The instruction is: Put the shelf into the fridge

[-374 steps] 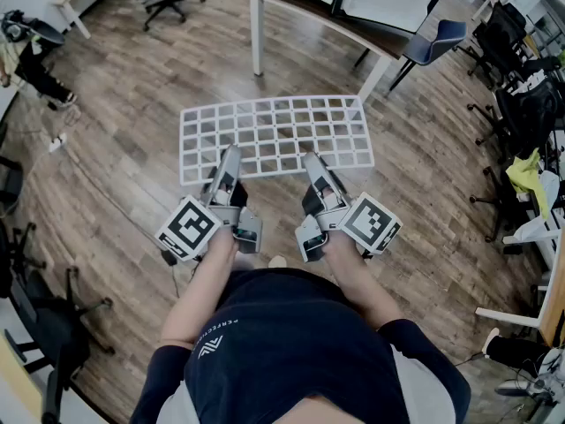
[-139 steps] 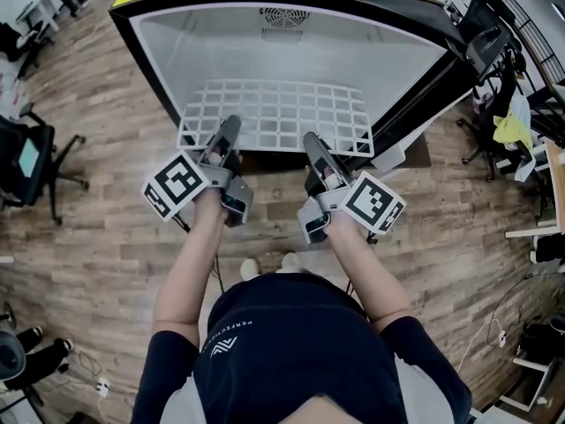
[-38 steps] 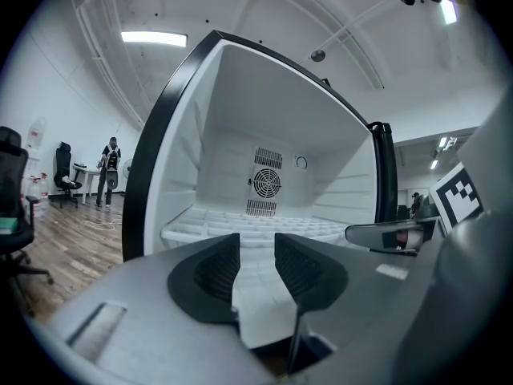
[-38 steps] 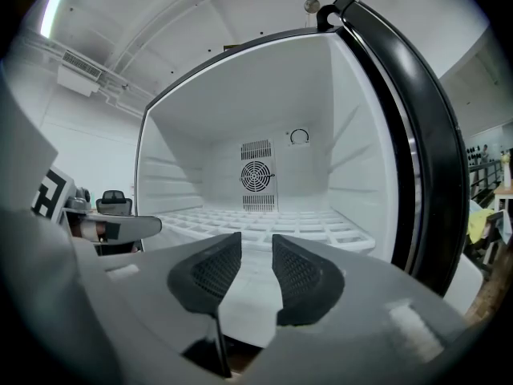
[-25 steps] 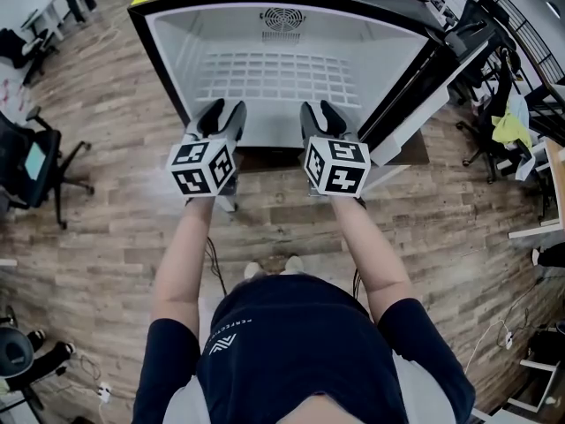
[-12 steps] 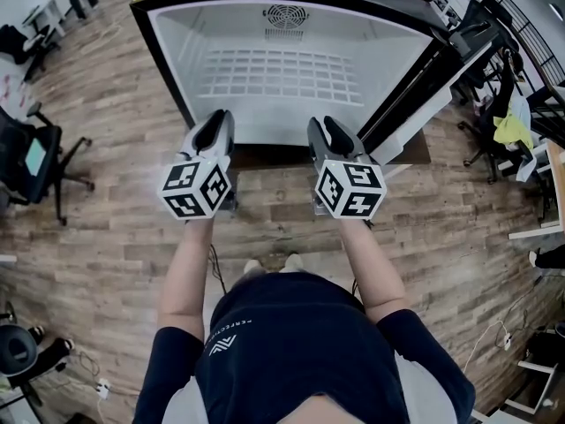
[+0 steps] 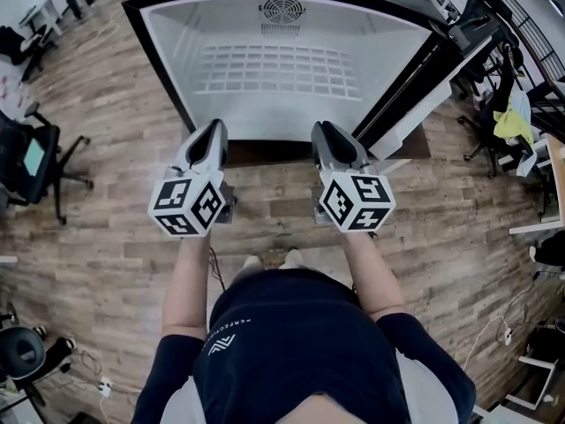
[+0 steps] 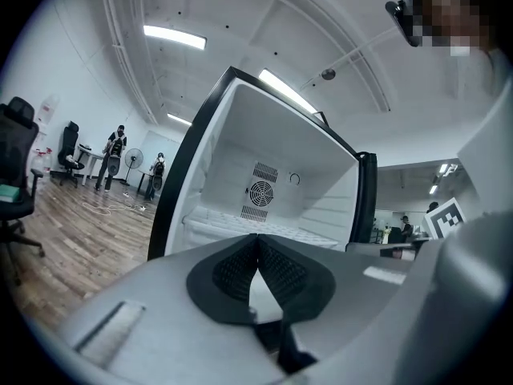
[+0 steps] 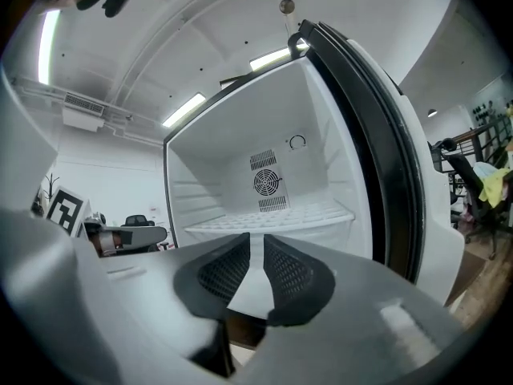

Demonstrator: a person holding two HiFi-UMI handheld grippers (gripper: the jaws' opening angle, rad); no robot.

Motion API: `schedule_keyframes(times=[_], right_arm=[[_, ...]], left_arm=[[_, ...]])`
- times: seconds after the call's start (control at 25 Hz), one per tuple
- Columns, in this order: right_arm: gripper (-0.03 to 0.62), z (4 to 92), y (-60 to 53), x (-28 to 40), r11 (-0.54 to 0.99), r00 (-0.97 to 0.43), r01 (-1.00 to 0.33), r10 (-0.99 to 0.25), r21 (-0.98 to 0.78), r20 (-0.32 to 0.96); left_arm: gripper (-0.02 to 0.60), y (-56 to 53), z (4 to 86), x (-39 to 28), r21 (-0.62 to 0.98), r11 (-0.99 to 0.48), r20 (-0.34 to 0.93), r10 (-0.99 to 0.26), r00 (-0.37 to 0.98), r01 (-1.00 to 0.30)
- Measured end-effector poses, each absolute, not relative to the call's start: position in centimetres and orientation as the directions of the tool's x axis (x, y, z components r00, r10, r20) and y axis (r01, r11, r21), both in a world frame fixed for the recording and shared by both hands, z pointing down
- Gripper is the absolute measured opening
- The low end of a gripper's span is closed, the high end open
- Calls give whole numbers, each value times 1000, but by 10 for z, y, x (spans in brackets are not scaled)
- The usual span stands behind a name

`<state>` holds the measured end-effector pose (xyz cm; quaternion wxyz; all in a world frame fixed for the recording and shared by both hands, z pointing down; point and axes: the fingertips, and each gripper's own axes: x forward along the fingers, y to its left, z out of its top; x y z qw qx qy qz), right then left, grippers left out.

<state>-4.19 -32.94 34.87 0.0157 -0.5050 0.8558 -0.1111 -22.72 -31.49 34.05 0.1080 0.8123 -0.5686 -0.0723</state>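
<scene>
Shelf [image 7: 278, 69] sits in the fridge [image 7: 157, 56]; your left tool [image 7: 214, 131] is pressed together, right tool [image 7: 323, 132] just closing, both empty. Side seating is unclear. If one side sits crooked, it could tip.

Head view steeply down from overhead; both gripper views level, near, toward the same fridge [image 7: 284, 117]

One fridge [image 7: 221, 25], one wire shelf [image 7: 278, 69], two grippers: the left gripper [image 7: 213, 132] and the right gripper [image 7: 325, 135]
</scene>
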Motion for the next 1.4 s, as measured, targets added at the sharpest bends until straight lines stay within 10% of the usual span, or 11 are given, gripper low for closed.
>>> schedule_keyframes(times=[1.4], right_arm=[[2,363,-301,-39,468,-503,-856,-852,-217,147]], left_arm=[[14,-280,364,-241,309,-279,82,-944,318,-909]])
